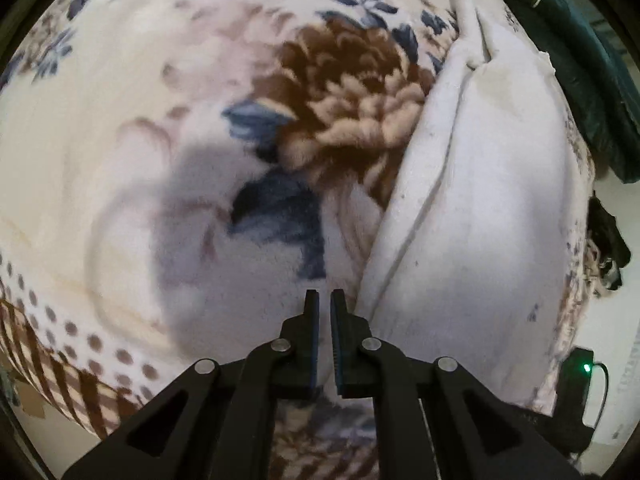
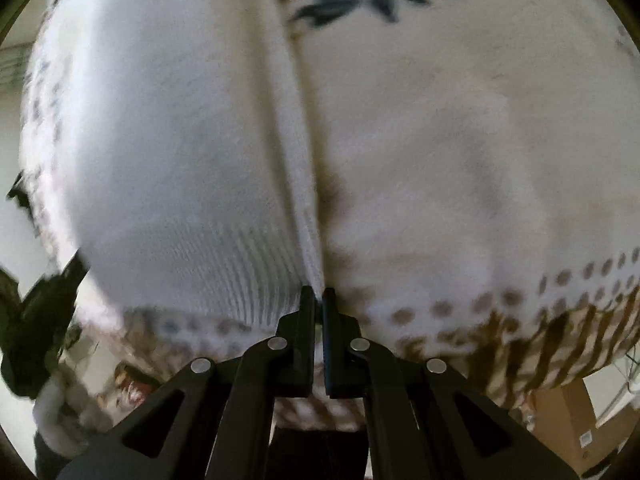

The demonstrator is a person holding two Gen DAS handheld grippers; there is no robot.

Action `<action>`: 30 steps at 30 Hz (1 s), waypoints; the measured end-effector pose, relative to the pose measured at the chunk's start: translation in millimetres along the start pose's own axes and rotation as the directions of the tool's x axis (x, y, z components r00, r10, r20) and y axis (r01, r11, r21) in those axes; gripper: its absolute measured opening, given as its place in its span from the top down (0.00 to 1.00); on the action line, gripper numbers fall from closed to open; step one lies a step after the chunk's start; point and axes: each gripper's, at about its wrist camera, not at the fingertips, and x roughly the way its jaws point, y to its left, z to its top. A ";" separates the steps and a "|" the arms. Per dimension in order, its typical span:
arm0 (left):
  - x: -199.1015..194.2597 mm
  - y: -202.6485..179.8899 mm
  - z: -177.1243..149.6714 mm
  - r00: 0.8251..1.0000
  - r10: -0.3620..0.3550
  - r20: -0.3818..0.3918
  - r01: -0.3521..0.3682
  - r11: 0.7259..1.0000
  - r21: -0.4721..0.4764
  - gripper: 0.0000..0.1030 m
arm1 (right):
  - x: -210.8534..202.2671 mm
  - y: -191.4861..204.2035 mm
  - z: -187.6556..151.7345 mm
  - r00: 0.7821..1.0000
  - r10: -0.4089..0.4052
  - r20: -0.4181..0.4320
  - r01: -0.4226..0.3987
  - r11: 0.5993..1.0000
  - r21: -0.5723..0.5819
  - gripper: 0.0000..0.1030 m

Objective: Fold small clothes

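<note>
The garment [image 1: 472, 184] is a white knit, lying flat on the floral blanket [image 1: 160, 80], with a long fold running from near to far. In the right wrist view its ribbed hem [image 2: 208, 264] is at the near end, beside the blanket's dotted border [image 2: 460, 304].

Judge it as light, soft and limp: it will sag and drag across the fleece, so lift it rather than slide it. The doubled edge and the ribbed hem look like the firmest places to pinch.

Your right gripper [image 2: 318, 294] is closed, and its tips seem to pinch the near end of the fold; blur makes this uncertain. Your left gripper [image 1: 325, 296] is shut too, with nothing visible between its jaws, sitting over the blanket just left of the garment's near edge.

A dark cloth [image 1: 568, 60] lies far right, well apart.
</note>
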 end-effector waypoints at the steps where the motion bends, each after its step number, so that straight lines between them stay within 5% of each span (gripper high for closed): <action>1: -4.3 0.3 -0.5 1.000 0.011 -0.005 -0.011 1.000 0.011 0.94 | 0.0 2.0 1.7 1.000 0.002 -0.005 -0.002 1.000 -0.016 0.97; 6: -30.7 -3.4 6.7 1.000 -0.017 0.003 0.017 0.999 0.042 0.64 | -13.4 22.4 9.6 0.996 0.013 -0.092 -0.025 0.991 -0.134 0.52; 9: -46.5 -14.2 29.4 0.994 -0.086 0.060 0.083 0.996 0.040 0.45 | -27.8 12.1 15.6 0.989 0.077 -0.130 -0.091 0.989 -0.112 0.44; 13: -49.7 -50.0 90.3 0.970 -0.198 0.141 0.192 0.980 0.061 0.38 | -58.4 4.4 49.7 0.992 0.102 -0.072 -0.108 0.990 -0.088 0.43; 19: -23.0 -129.1 205.5 0.945 -0.256 0.204 0.223 0.959 0.173 0.38 | -110.4 39.7 149.0 0.979 0.155 0.132 -0.142 0.985 -0.100 0.43; 24: 15.7 -175.5 276.4 0.954 -0.230 0.190 0.182 0.953 0.243 0.38 | -154.3 64.5 250.9 0.939 0.233 0.253 -0.220 0.972 -0.078 0.43; 27: 35.0 -192.0 293.1 0.959 -0.247 0.141 0.200 0.938 0.283 0.38 | -169.7 80.3 295.8 0.917 0.277 0.287 -0.263 0.961 -0.085 0.43; 30: 45.4 -205.3 296.1 0.963 -0.231 0.137 0.173 0.924 0.340 0.40 | -188.5 91.0 336.3 0.917 0.237 0.320 -0.216 0.971 -0.100 0.43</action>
